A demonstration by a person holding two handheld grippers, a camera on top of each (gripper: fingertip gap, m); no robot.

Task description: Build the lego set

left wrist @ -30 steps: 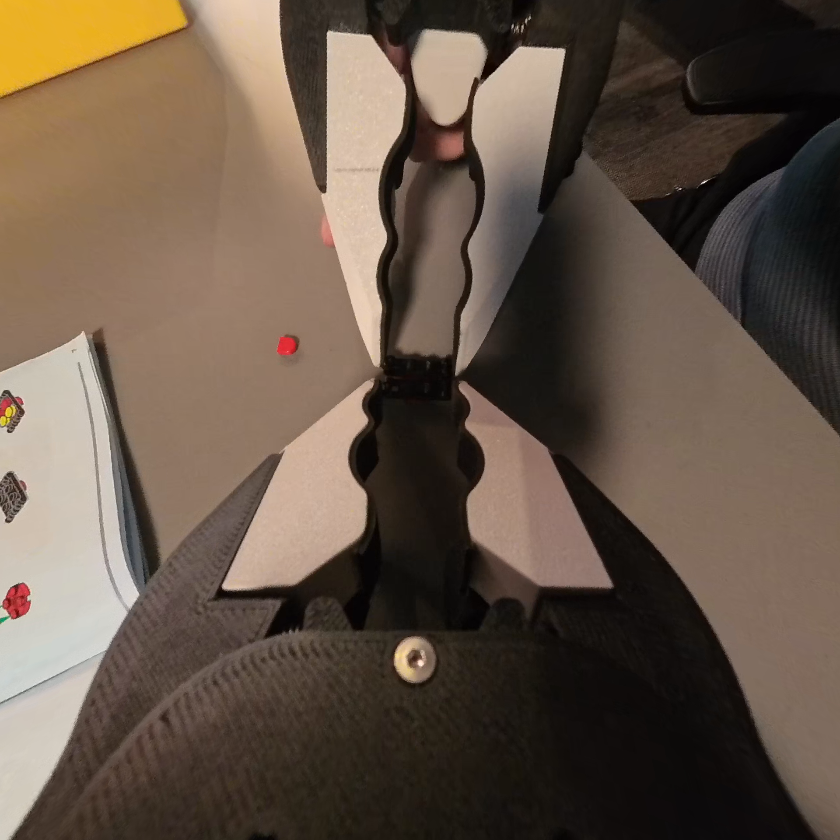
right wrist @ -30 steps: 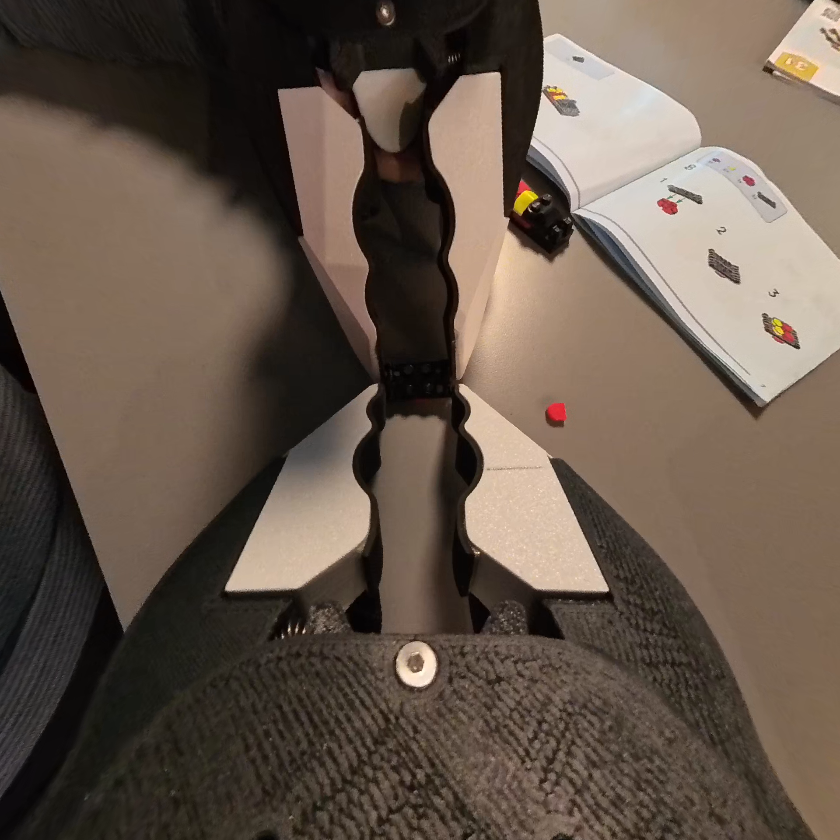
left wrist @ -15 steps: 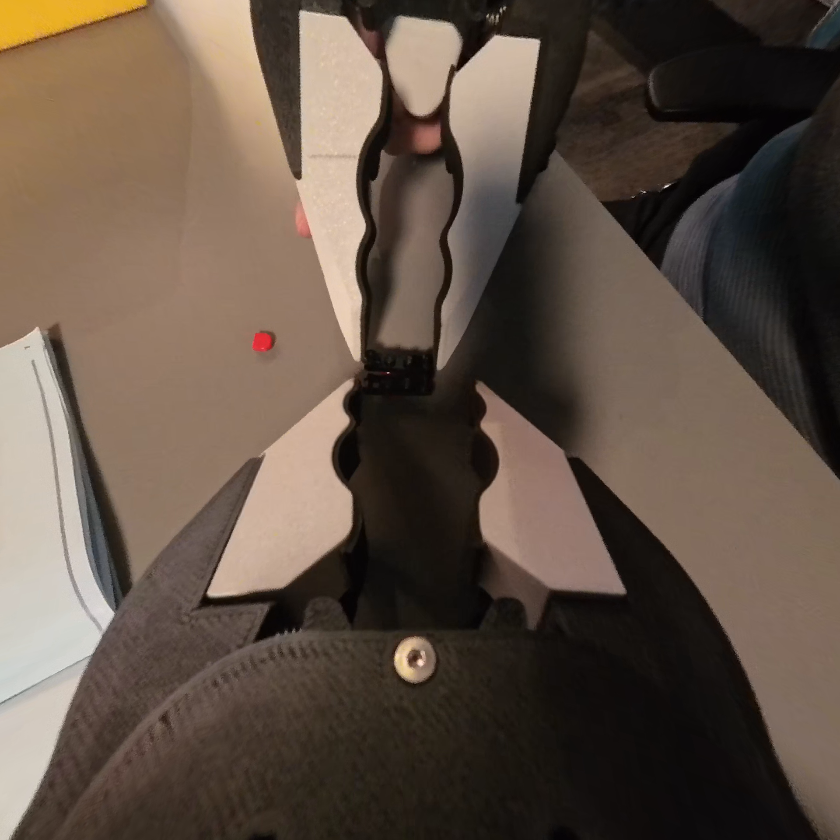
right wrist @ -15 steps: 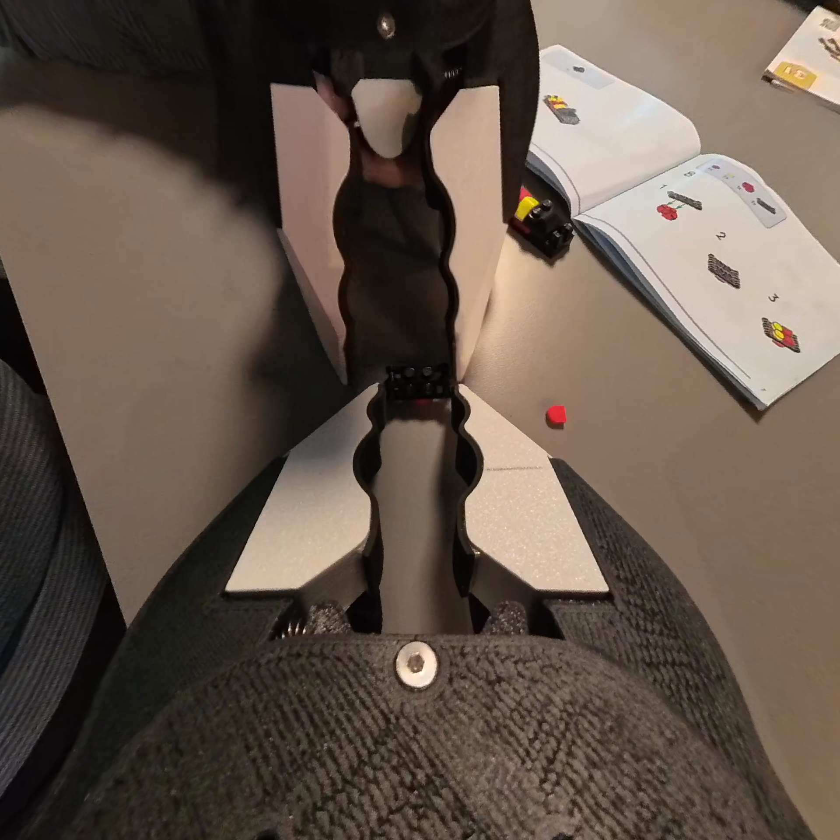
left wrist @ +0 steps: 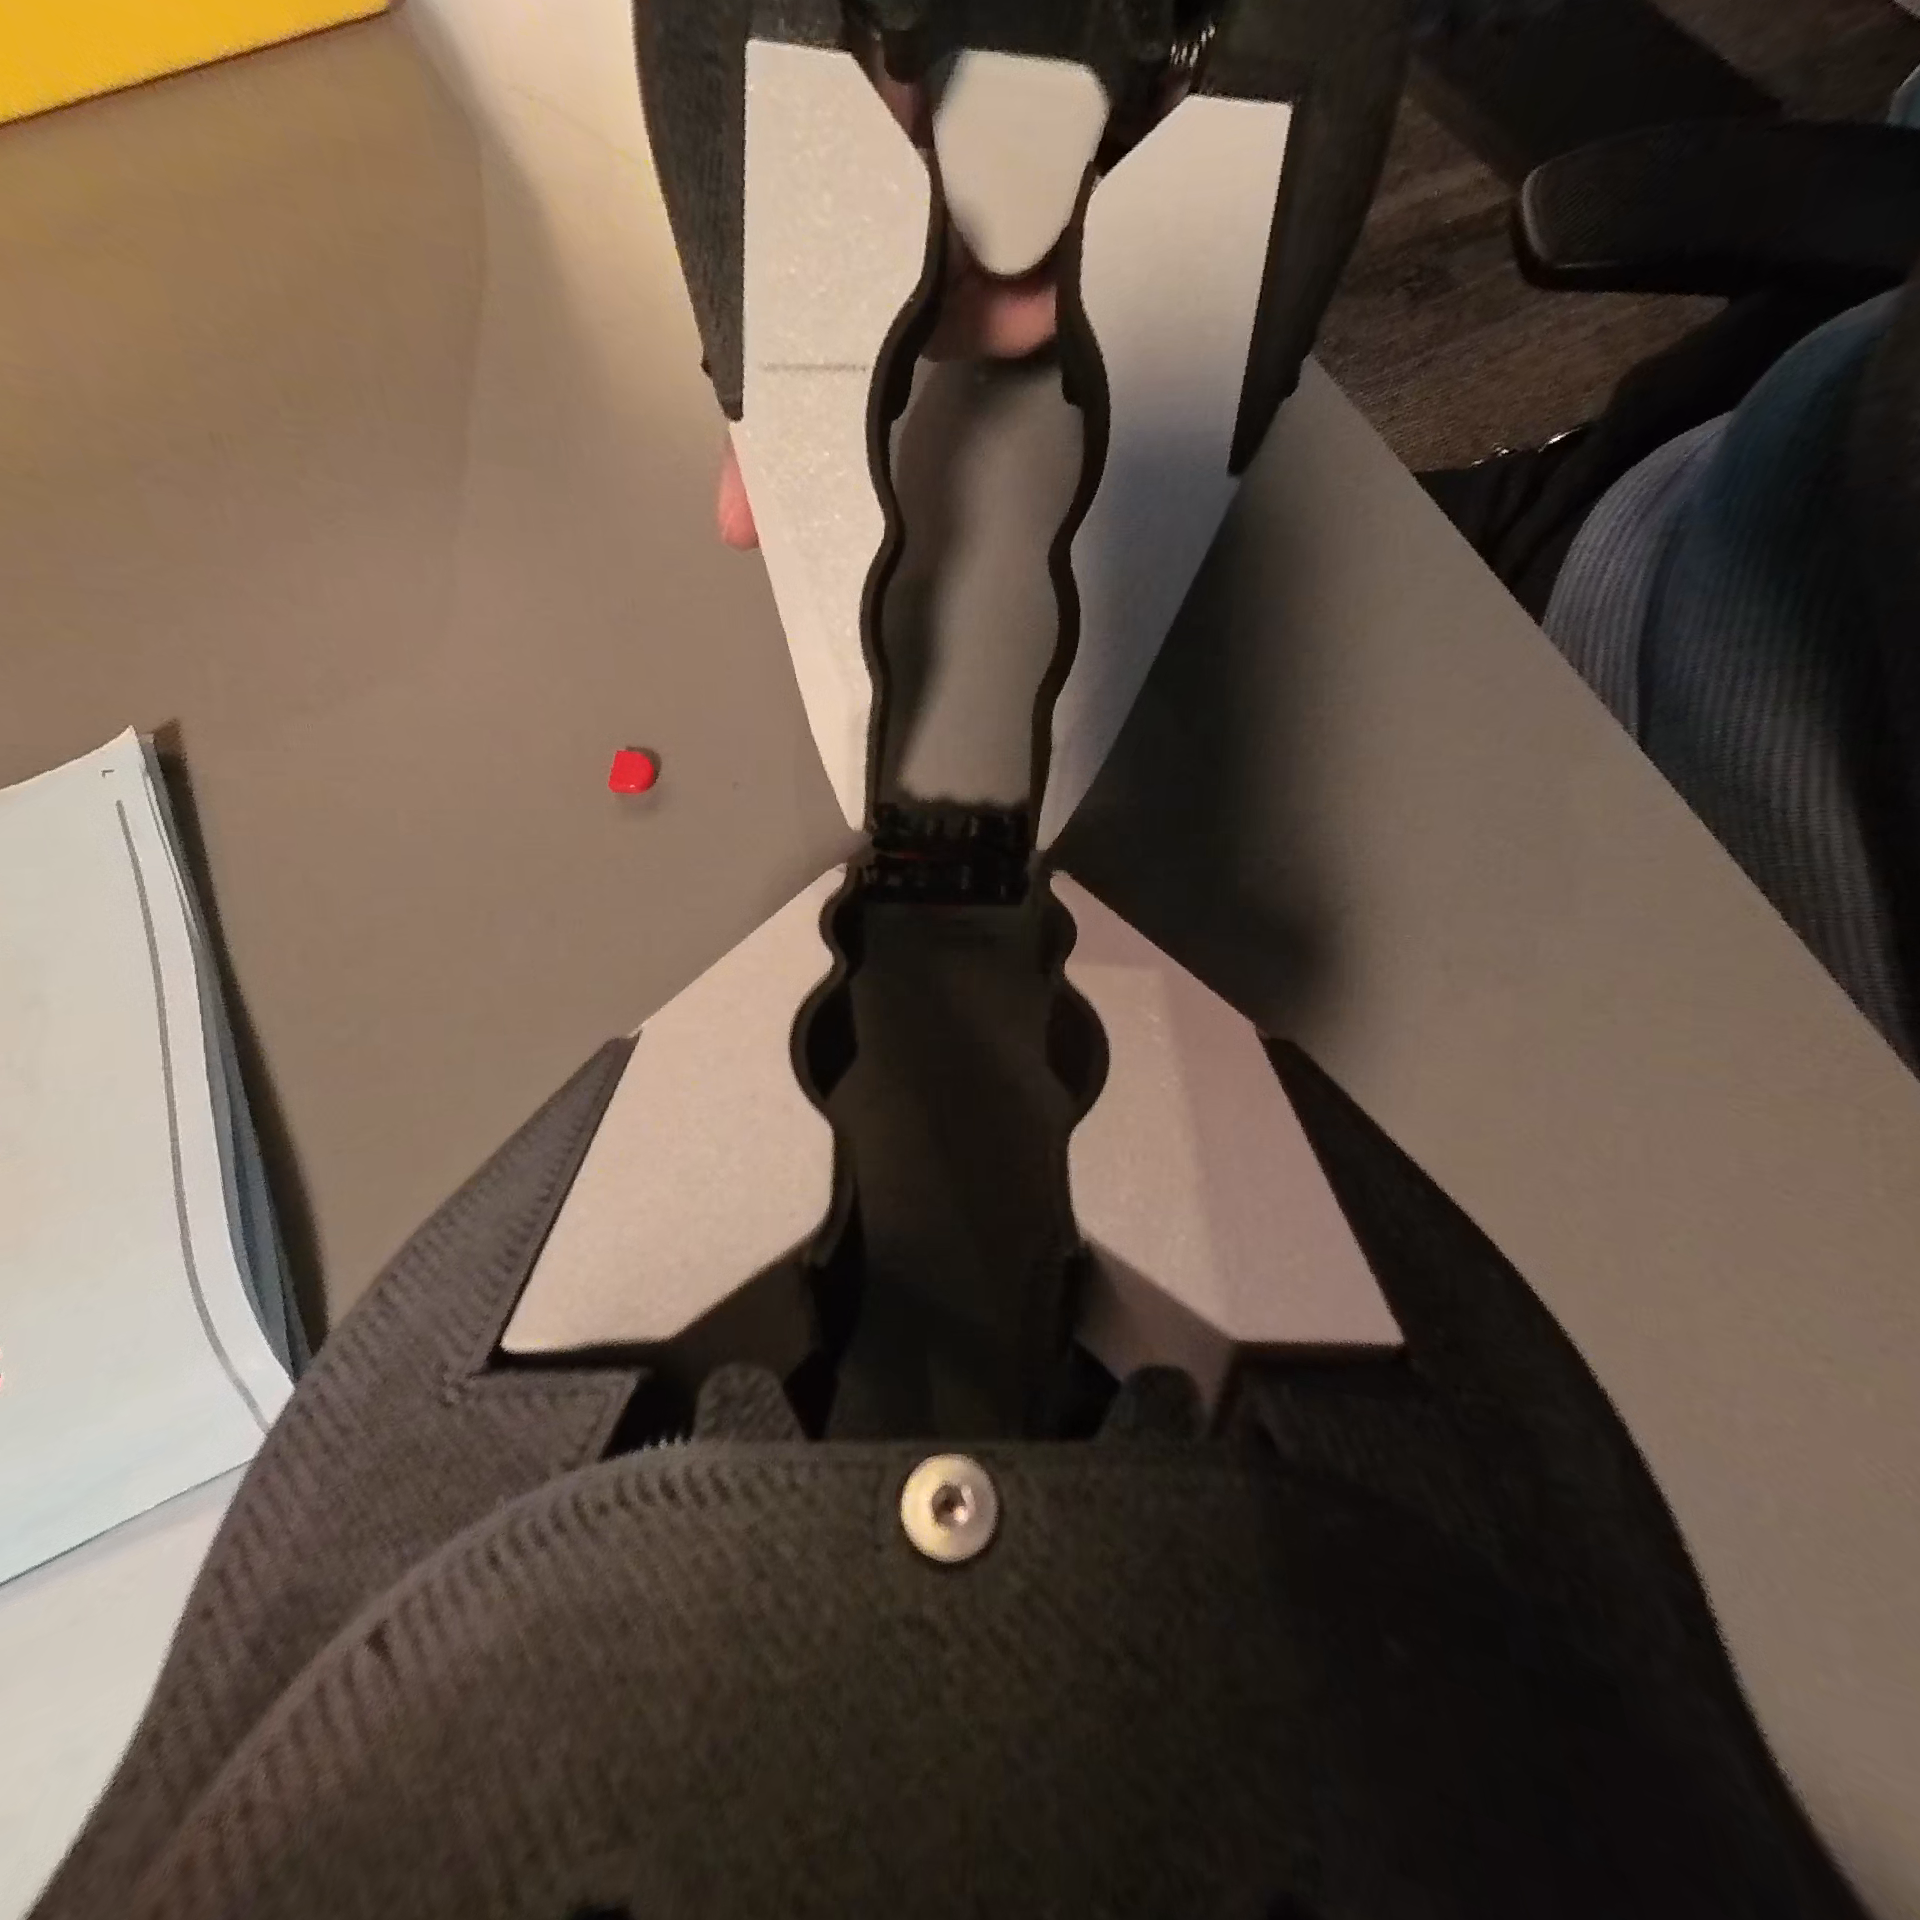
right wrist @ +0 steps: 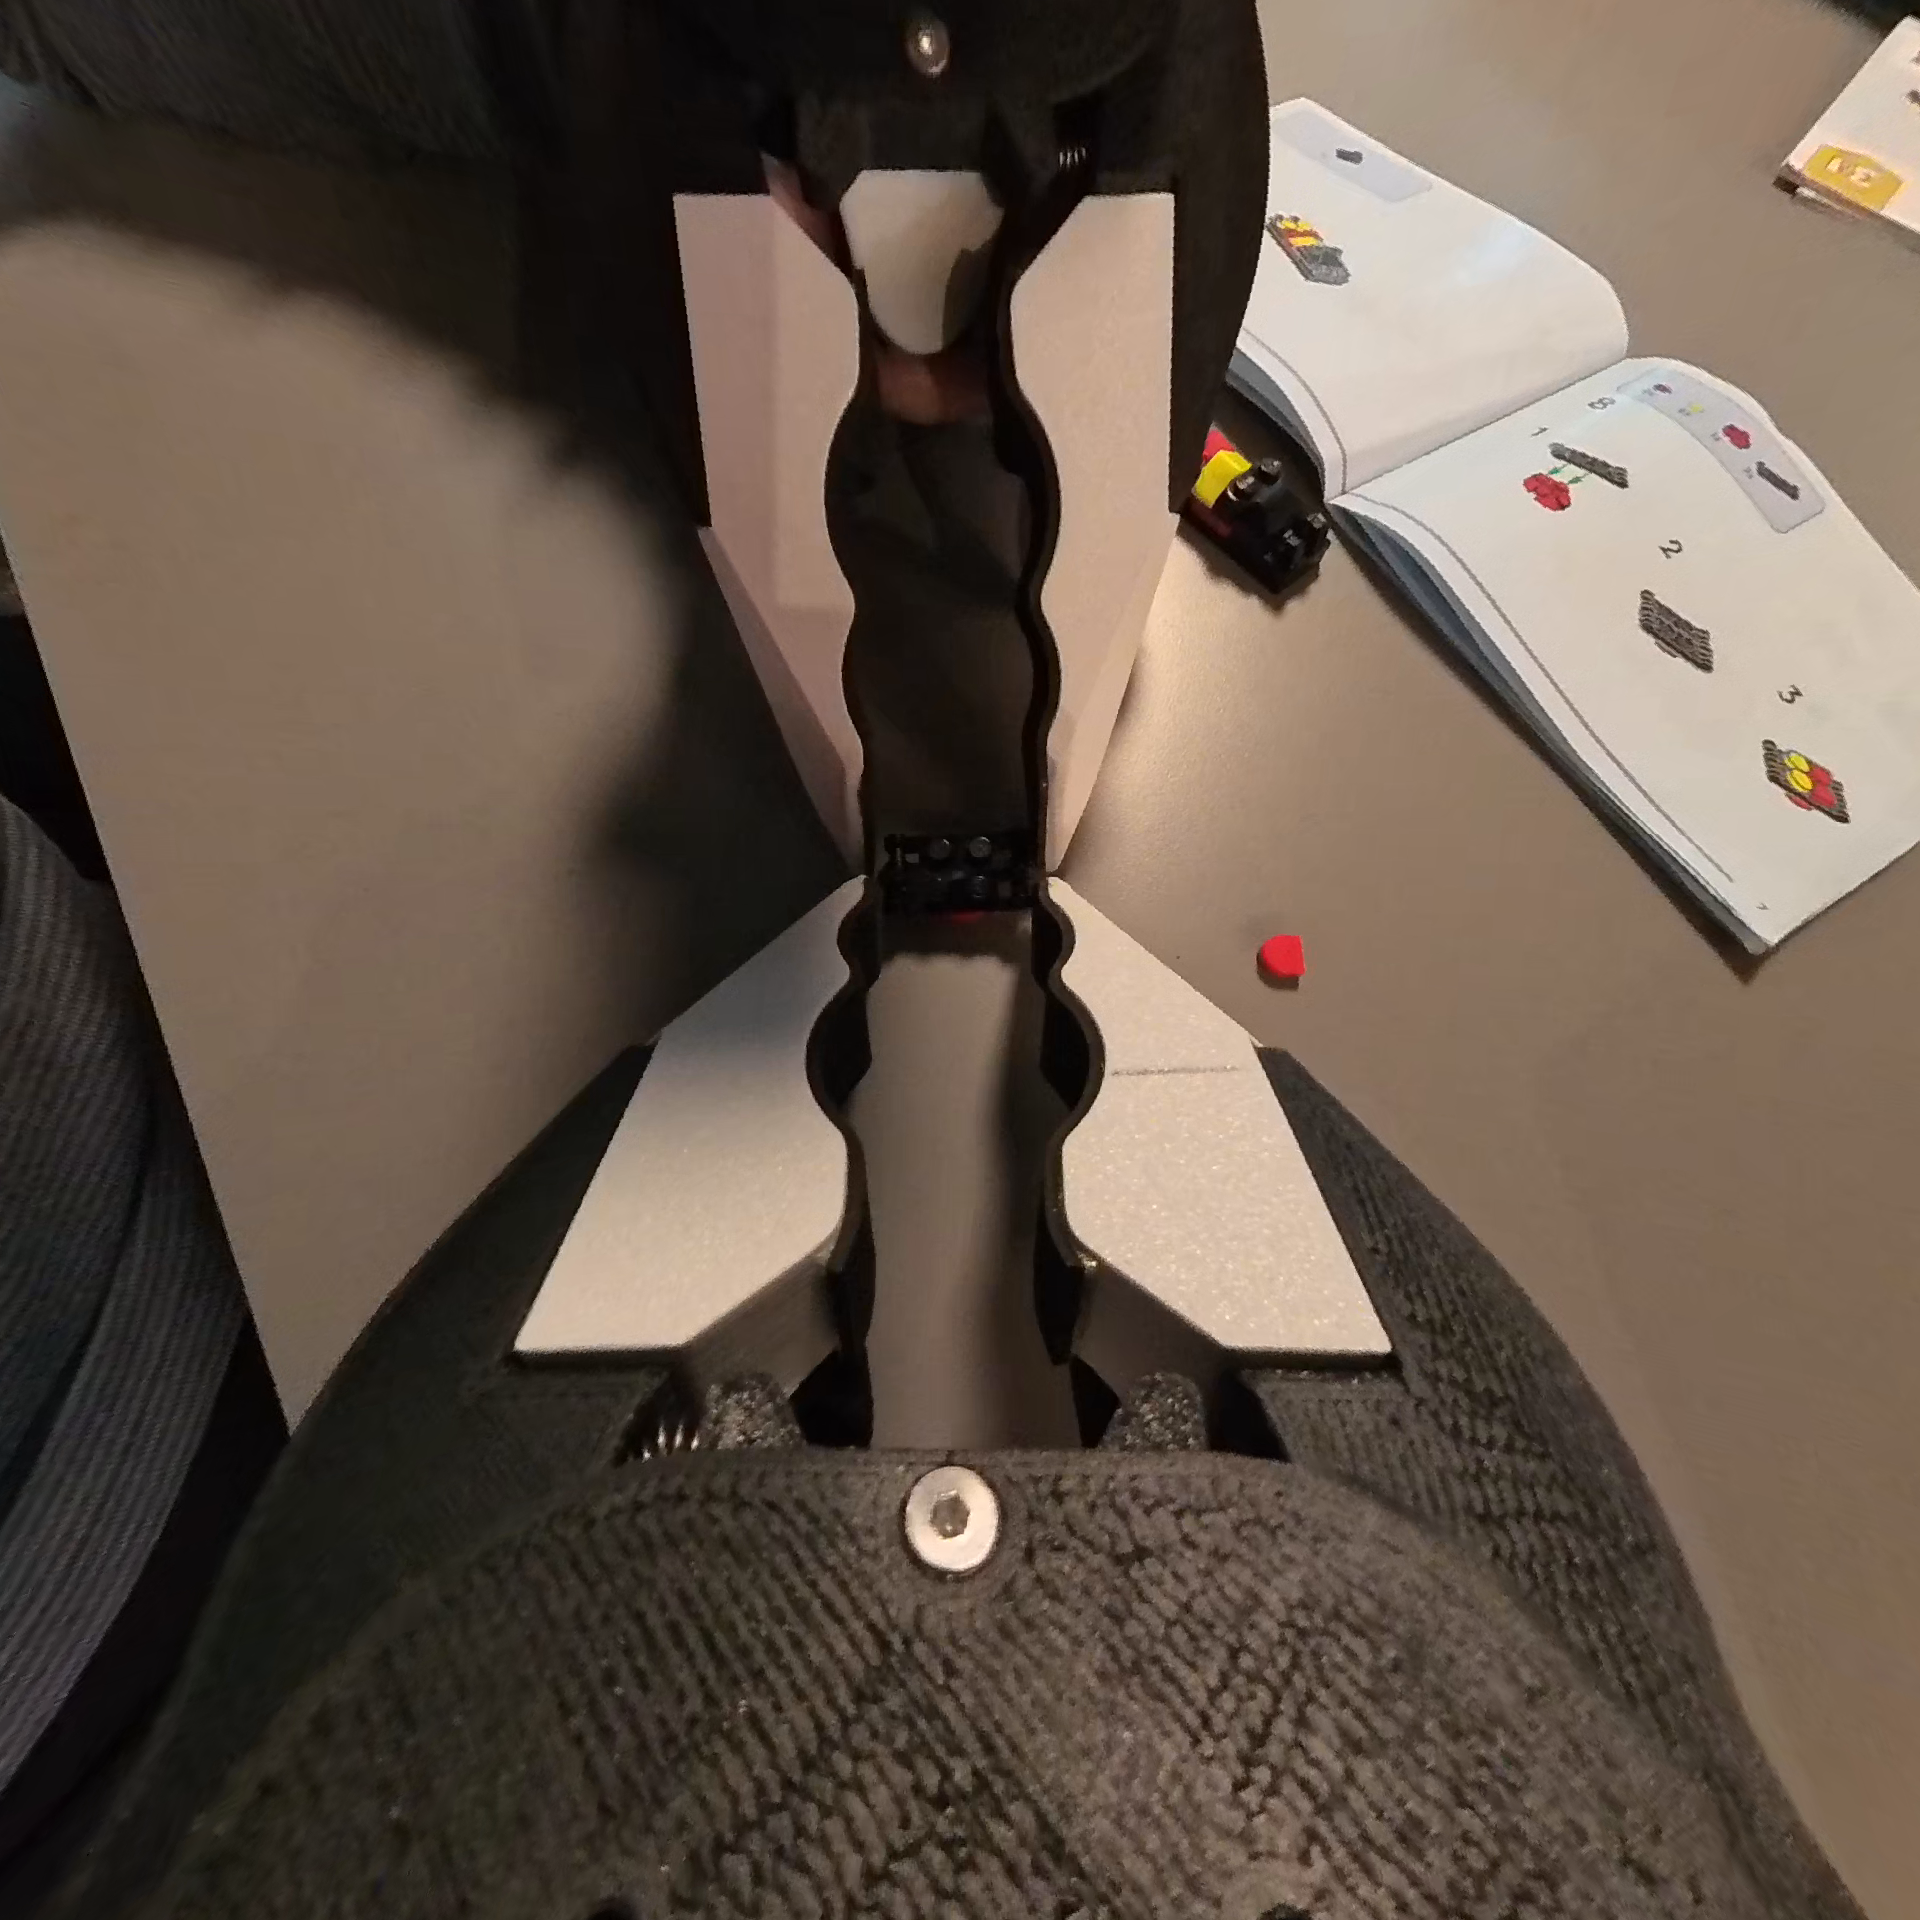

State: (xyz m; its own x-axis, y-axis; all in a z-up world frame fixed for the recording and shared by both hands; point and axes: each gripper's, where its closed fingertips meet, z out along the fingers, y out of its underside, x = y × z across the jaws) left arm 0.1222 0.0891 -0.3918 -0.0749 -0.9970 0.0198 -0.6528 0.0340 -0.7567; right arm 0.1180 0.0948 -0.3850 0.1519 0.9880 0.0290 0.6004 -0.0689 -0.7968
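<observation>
— Grey-brown tabletop (left wrist: 312, 468) fills your left wrist view. What lies on it, starting from the left?

— At the far left, a yellow sheet (left wrist: 104, 52) sits in the top corner and your open instruction booklet (left wrist: 104, 1143) lies below it. To the right of the booklet, a small red piece (left wrist: 631, 772) lies alone on the table, apart from everything else.

— And in the middle?

— Your left gripper (left wrist: 951, 896) reaches up from the bottom and meets your right gripper (left wrist: 951, 816) coming down from the top, tip to tip. Between them sits the black lego stack (left wrist: 951, 852), held above the table with a thin red line across it. Your left fingers have closed in until they press on its two sides. Right of that, the table edge runs diagonally, with a blue-grey trouser leg (left wrist: 1766, 644) beyond it.

— Does your right wrist view agree?

— Yes. From the left you see bare table, then the same meeting of tips in the centre. Your right gripper's fingers are drawn in narrow and clamp the black stack from either side; studs show on top and a bit of red shows under it. To the right, the loose red piece lies near your right finger. Farther back, a small black build with yellow and red parts (right wrist: 1262, 509) stands just beside the booklet's spine. The booklet lies open at the right, and a second booklet (right wrist: 1860, 166) is in the top corner.
</observation>
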